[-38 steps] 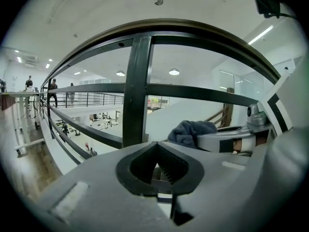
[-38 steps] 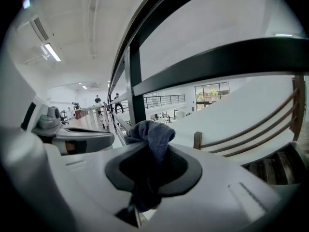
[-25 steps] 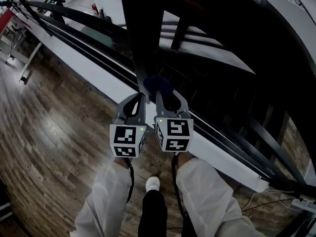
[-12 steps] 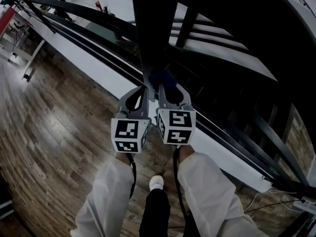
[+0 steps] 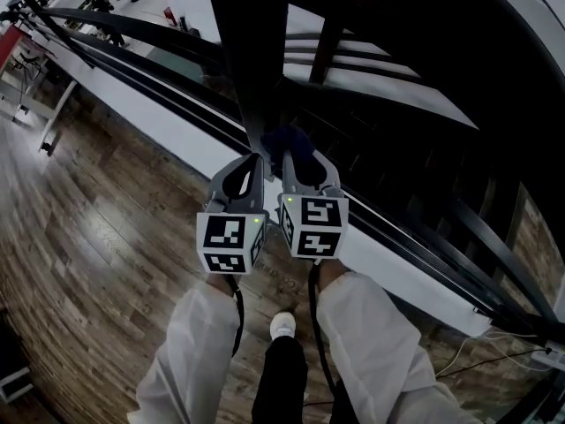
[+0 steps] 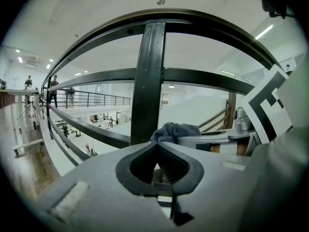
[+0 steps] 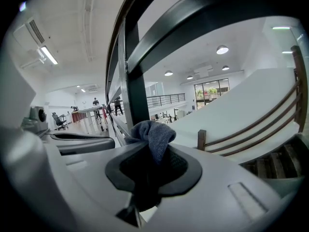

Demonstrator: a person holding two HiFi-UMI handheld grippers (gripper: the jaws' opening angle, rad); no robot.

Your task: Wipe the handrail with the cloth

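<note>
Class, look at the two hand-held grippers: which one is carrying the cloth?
The right hand-held gripper: the blue-grey cloth is pinched between its jaws. The left hand-held gripper has its jaws together with nothing between them.

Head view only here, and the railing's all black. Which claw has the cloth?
Observer: The right claw is shut on the cloth. A blue-grey tuft sticks out past its tips.
Operator: And the other one?
Observer: The left claw is shut with nothing between its tips.
Operator: Is it wiping yet?
Observer: The left gripper view shows the cloth beside the upright post, low in frame under the handrail. Contact can't be told.
</note>
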